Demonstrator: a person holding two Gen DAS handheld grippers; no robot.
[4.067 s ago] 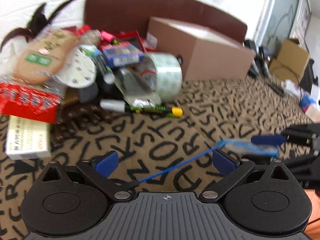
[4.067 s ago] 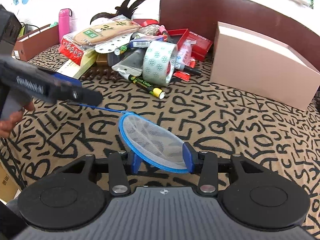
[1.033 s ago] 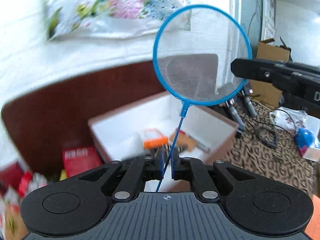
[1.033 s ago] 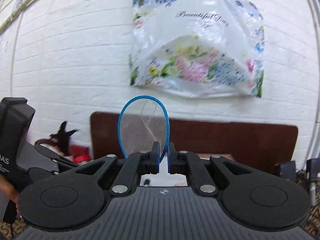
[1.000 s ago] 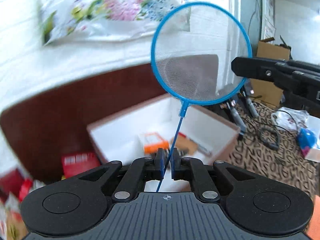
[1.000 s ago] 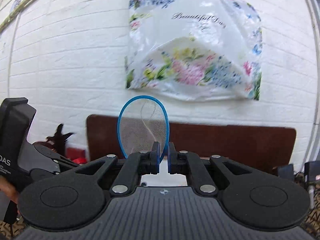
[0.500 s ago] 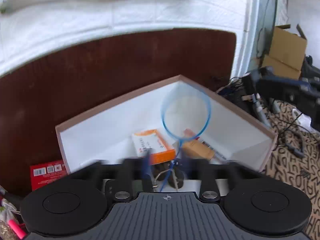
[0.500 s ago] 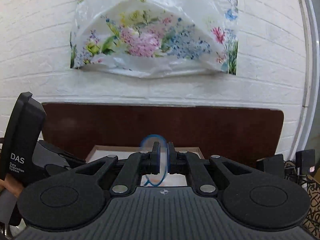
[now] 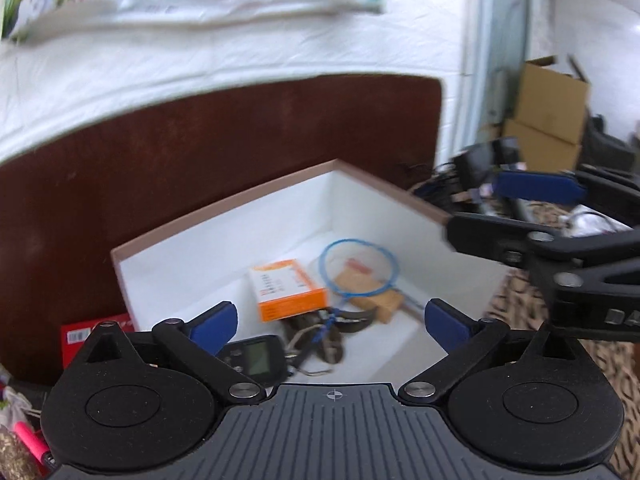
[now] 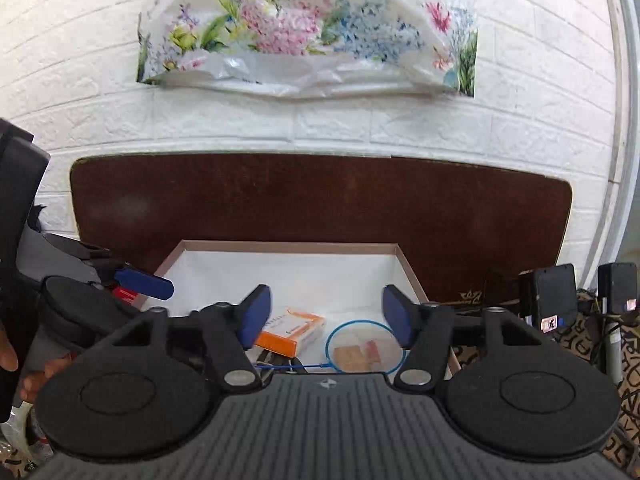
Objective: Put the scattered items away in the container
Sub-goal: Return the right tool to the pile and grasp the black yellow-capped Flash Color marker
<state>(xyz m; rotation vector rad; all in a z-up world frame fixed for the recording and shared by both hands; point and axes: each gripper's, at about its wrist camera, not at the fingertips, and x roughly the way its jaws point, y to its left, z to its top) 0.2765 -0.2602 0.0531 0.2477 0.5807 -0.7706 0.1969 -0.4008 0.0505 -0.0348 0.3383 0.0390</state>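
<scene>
In the left wrist view a red packet (image 9: 94,330) with a barcode shows at the lower left; its print is too blurred to read. Right of it stands the open cardboard box (image 9: 224,204), white inside, in the middle of the frame. In its bottom lie a dark device with a grey screen (image 9: 250,358), an orange-and-white carton (image 9: 286,290) whose lettering cannot be made out, and the blue-rimmed net (image 9: 360,266), resting over a tan block (image 9: 370,294), its thin handle running down toward the lower middle. The left gripper (image 9: 328,322) has its fingers spread wide and opening, with nothing between them; the net lies loose below. At the right edge the right gripper (image 9: 496,208) hangs over the box's right wall, and the letters "DA" show on its body.

In the right wrist view the left gripper (image 10: 144,284) enters from the left edge. The right gripper (image 10: 326,318) has its fingers apart and opening, gripping nothing, with the net (image 10: 366,346) lying in the box (image 10: 288,246) below them beside the orange carton (image 10: 290,330). A floral plastic bag (image 10: 308,28) hangs on the white brick wall at the top; no writing on it is readable.
</scene>
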